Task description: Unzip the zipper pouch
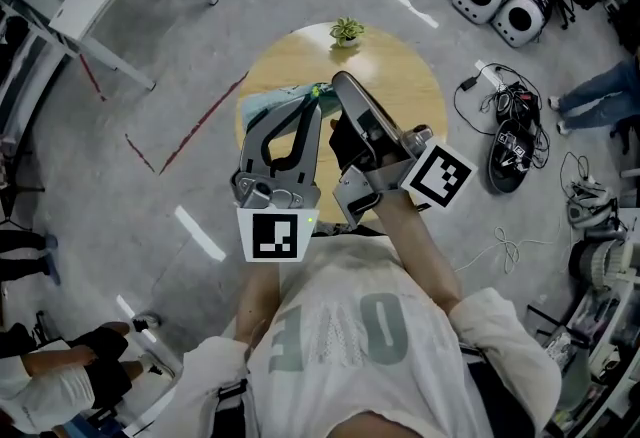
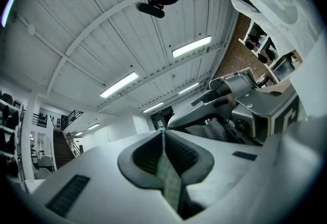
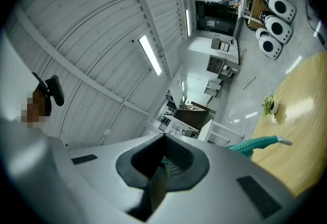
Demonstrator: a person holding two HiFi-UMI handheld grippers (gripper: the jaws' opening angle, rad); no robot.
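Shirt front point(image 1: 350, 336) is filling head view's foot; beyond, left gripper point(image 1: 316, 98) and right gripper point(image 1: 340, 84) are meeting at teal pouch point(image 1: 268, 108), stretching lengthwise leftward over counter point(image 1: 410, 76). Left gripper view: fingers point(image 2: 145, 155) are clamping its thin edge. Right gripper view: fingers point(image 3: 134, 165) are pinching a tab point(image 3: 157, 187), probably the pull.

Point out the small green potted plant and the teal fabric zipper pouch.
Small green potted plant point(image 1: 346, 28): head view, its leaves.
Teal fabric zipper pouch point(image 3: 255, 142): right gripper view, its visible edge.
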